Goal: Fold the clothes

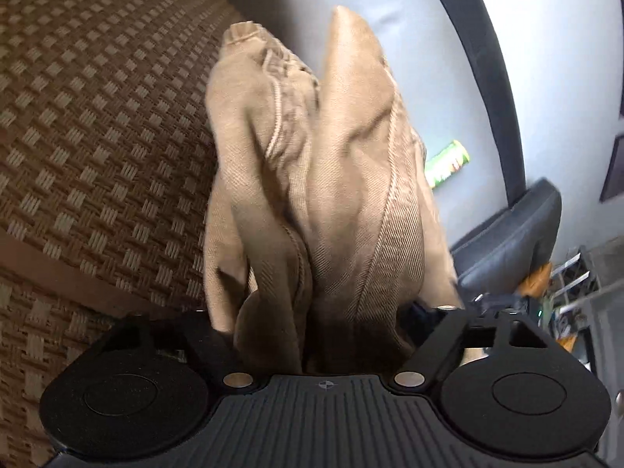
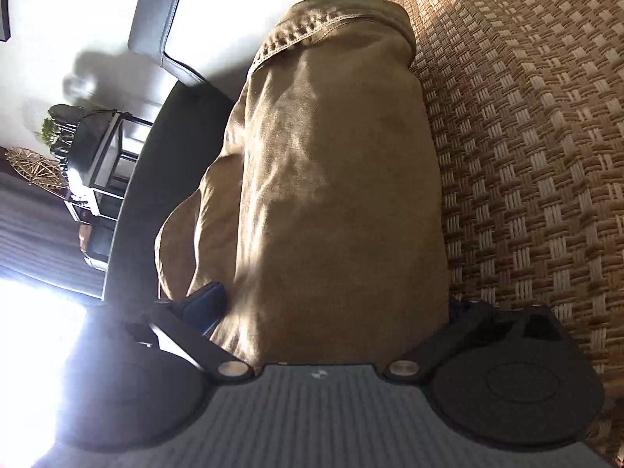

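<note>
We've got the tan trousers (image 1: 312,179) bunched between both claws, hanging over the woven mat (image 1: 97,124). Our left claw (image 1: 316,335) is clamped on a thick wad of twill; our right claw (image 2: 331,327) is closed on cloth too. Soft, floppy, fairly heavy fabric, we reckon, best gripped at the stitched seams or hem (image 2: 312,35).

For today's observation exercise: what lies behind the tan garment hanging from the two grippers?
Behind the tan garment are a woven brown surface, a pale wall, a dark curved frame and part of a green can. The rest of the can and both grippers' fingertips are covered by cloth.
</note>
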Tool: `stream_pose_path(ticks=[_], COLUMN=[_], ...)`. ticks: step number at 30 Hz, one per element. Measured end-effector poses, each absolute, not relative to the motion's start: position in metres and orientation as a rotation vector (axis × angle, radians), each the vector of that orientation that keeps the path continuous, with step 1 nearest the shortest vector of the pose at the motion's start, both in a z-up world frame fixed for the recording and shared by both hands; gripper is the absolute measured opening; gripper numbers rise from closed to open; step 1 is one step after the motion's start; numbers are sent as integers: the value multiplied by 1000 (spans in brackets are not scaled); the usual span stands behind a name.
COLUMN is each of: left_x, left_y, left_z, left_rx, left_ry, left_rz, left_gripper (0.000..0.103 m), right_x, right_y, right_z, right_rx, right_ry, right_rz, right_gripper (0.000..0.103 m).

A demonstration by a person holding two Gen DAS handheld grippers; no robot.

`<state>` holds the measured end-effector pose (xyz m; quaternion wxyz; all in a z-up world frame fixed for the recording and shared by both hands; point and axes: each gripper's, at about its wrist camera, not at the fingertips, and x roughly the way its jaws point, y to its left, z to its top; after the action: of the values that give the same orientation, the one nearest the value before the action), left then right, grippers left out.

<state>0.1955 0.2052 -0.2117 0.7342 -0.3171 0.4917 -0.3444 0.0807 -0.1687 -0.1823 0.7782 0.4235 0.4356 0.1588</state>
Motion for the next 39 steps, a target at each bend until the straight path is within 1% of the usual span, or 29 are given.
stream_pose_path(ticks=[1, 2, 4, 6, 7, 12, 16, 19, 23, 26, 30, 34, 36, 39], left_x=[194, 192, 188, 183, 179, 158, 153, 150, 145, 142, 160, 192, 210, 236], left_y=[205, 203, 199, 196, 194, 179, 108, 53, -19, -74, -177, -278, -328, -394], left_z=[-210, -205, -194, -181, -175, -134, -95, -66, -27, 2, -10, -48, -75, -125], left_rx=[-701, -697, -684, -668, -667, -642, -599, -565, -520, -486, -488, -516, -523, -517], left_ry=[1082, 1081, 1081, 1083, 1087, 1058, 1018, 987, 944, 910, 944, 977, 990, 1020], left_rz=[-745, -735, -722, -715, -714, -740, -823, -885, -967, -1028, -1097, -1132, -1132, -1091], left_gripper=[65, 60, 56, 54, 53, 52, 52, 52, 53, 53, 53, 53, 53, 56], right_x=[81, 82, 80, 76, 73, 49, 24, 1, -29, -47, -59, -46, -33, -3], right_y=[-169, -168, -171, -175, -176, -188, -212, -249, -315, -377, -464, -548, -591, -649], right_z=[-185, -189, -185, -177, -172, -147, -113, -77, -30, -6, 6, -3, -17, -56], right_rx=[928, 940, 947, 979, 983, 1011, 1019, 998, 951, 929, 902, 862, 850, 826], right_ry=[943, 944, 942, 929, 923, 882, 803, 719, 607, 545, 495, 485, 474, 481], right_rz=[344, 345, 346, 359, 365, 383, 390, 378, 335, 286, 195, 108, 73, 35], right_gripper=[87, 84, 69, 61, 59, 57, 56, 56, 56, 56, 56, 56, 56, 57])
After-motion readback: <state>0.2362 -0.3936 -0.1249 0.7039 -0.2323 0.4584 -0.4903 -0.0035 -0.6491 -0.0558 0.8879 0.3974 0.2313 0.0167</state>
